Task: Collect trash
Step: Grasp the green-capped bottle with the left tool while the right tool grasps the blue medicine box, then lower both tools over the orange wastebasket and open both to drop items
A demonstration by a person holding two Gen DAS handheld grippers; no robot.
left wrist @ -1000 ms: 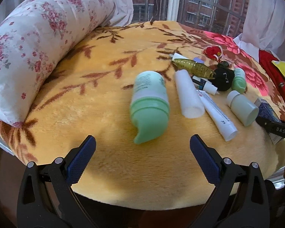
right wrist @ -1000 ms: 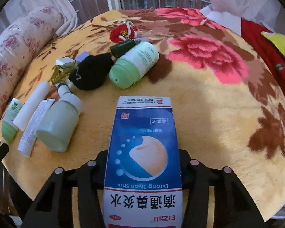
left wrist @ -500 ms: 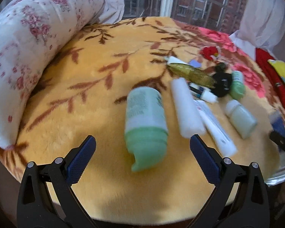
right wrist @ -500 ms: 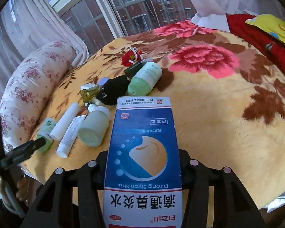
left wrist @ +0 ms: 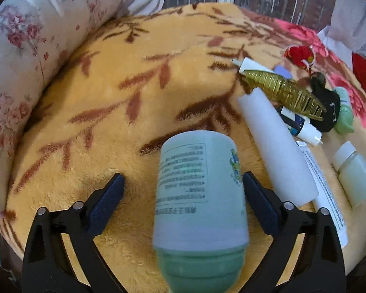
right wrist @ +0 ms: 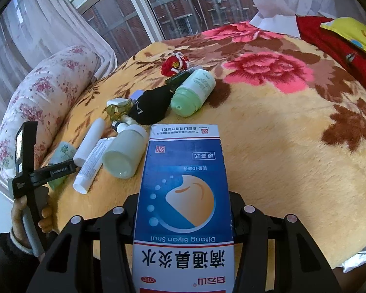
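Note:
My left gripper is open around a pale green bottle with a darker green cap lying on the yellow floral blanket; its right pad touches the bottle, the left pad stands apart. My right gripper is shut on a blue and white medicine box, held above the blanket's near edge. The left gripper also shows in the right wrist view, at the bottle.
Right of the bottle lie a white tube, a printed tube, a small pale bottle, a gold wrapper, a black pouch, a red ornament. A floral pillow lines the left edge.
My left gripper has moved forward and down until the green bottle lies between its fingers. My right gripper has lifted and drawn back with the box.

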